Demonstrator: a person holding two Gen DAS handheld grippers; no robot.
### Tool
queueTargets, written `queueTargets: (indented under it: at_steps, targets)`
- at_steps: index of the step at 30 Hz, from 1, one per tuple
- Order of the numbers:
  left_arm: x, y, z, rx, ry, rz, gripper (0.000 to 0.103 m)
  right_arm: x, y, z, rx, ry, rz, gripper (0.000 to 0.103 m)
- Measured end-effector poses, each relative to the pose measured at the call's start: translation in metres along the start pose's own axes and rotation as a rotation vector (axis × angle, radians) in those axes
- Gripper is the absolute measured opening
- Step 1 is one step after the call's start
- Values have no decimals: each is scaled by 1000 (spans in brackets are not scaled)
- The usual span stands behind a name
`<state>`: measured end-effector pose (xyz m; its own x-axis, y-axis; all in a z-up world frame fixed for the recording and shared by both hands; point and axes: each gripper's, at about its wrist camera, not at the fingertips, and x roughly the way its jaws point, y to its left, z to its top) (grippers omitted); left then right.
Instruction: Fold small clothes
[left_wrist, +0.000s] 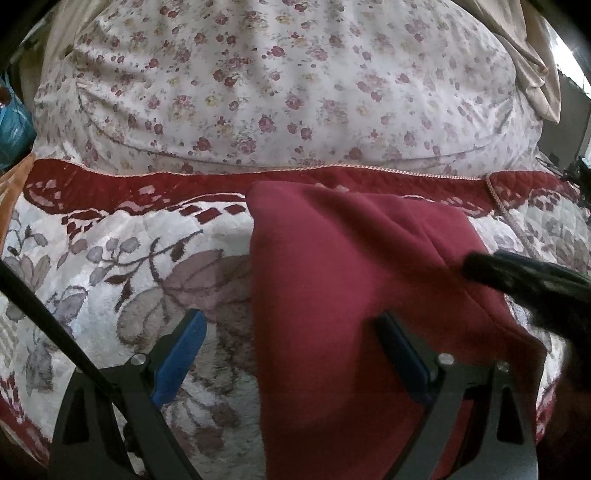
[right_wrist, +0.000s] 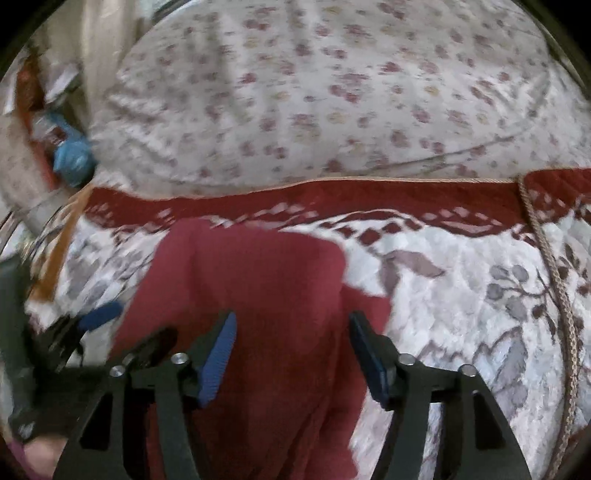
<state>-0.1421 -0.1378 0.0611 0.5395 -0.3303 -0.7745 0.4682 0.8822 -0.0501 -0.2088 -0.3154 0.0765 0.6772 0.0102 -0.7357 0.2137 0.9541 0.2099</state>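
A dark red garment (left_wrist: 351, 277) lies folded on the quilted bedspread (left_wrist: 110, 266). In the left wrist view my left gripper (left_wrist: 291, 325) is open, its jaws wide apart just above the garment's left edge, holding nothing. The right gripper shows as a dark blurred shape (left_wrist: 524, 280) over the garment's right side. In the right wrist view the garment (right_wrist: 258, 280) lies under my right gripper (right_wrist: 291, 325), which is open and empty with blue pads (right_wrist: 218, 362) on either side of the cloth. The left gripper's blue fingertip (right_wrist: 99, 314) shows at the left.
A large pillow with small red flowers (left_wrist: 277, 81) lies beyond the bedspread's red border (left_wrist: 147, 184). A braided cord (right_wrist: 554, 266) runs down the right side. A blue object (left_wrist: 11, 125) sits off the bed at the left. Beige cloth (left_wrist: 532, 66) hangs at the upper right.
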Motion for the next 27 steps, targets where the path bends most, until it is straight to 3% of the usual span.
queueTargets:
  at_steps: [2, 3, 5, 8, 10, 15, 18, 23, 27]
  targets:
    - [1, 0, 1, -5, 1, -4, 94, 11, -6, 4, 25, 17, 15, 70]
    - [1, -1, 1, -5, 2, -4, 94, 17, -8, 5, 29, 25, 33, 65]
    - [-1, -2, 2, -3, 2, -1, 94, 22, -9, 6, 37, 39, 86, 35]
    - [-1, -3, 2, 9, -11, -3, 94, 5, 6, 6, -91, -32, 34, 24]
    - [3, -6, 3, 26, -3, -3, 94, 1, 11, 4, -143, -58, -22, 10]
    - [7, -5, 4, 27, 7, -8, 94, 19, -11, 2, -58, -14, -27, 10]
    - [7, -5, 3, 26, 4, 0, 95, 16, -7, 2, -69, -10, -36, 12]
    - [5, -6, 1, 35, -3, 12, 95, -10, -2, 4, -52, -35, -47, 36]
    - [3, -7, 1, 38, -7, 17, 95, -35, 11, -1, -67, -57, 10, 40]
